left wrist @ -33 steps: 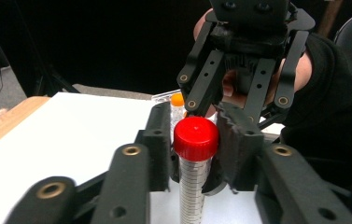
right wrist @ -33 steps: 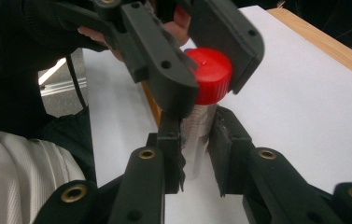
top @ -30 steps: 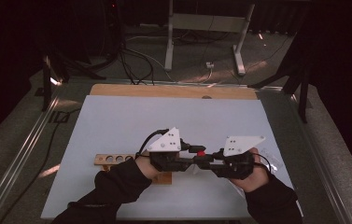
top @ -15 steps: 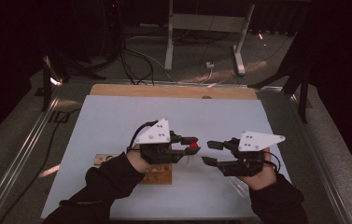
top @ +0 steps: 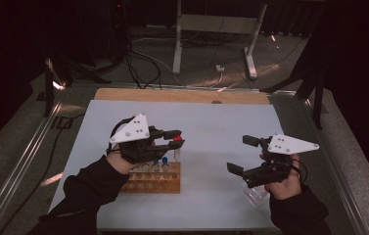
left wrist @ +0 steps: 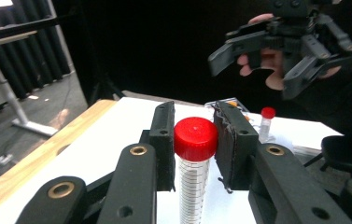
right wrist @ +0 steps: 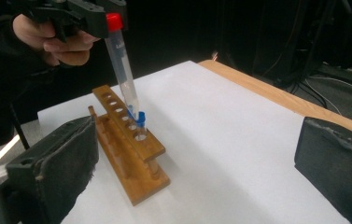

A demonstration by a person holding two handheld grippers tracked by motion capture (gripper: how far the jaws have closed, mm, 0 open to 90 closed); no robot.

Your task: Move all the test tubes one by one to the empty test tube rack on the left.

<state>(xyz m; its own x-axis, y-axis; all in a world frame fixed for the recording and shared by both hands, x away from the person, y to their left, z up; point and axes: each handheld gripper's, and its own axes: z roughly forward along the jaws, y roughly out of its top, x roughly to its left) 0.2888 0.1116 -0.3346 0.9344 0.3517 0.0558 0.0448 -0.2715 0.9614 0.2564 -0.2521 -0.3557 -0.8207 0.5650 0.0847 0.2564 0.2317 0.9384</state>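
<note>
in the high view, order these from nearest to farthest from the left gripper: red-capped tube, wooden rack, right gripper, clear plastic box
1. The red-capped tube: clamped in the left gripper itself, at its tips.
2. The wooden rack: just below the gripper, on the white mat.
3. The right gripper: across the mat to the right, jaws open.
4. The clear plastic box: farther right and nearer the table's front edge, under the right hand.

Red-capped tube's (left wrist: 195, 158) lower end cut off by bottom edge

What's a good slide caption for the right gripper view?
Left gripper holds a red-capped tube above the wooden rack; open right gripper frames the scene.
</note>
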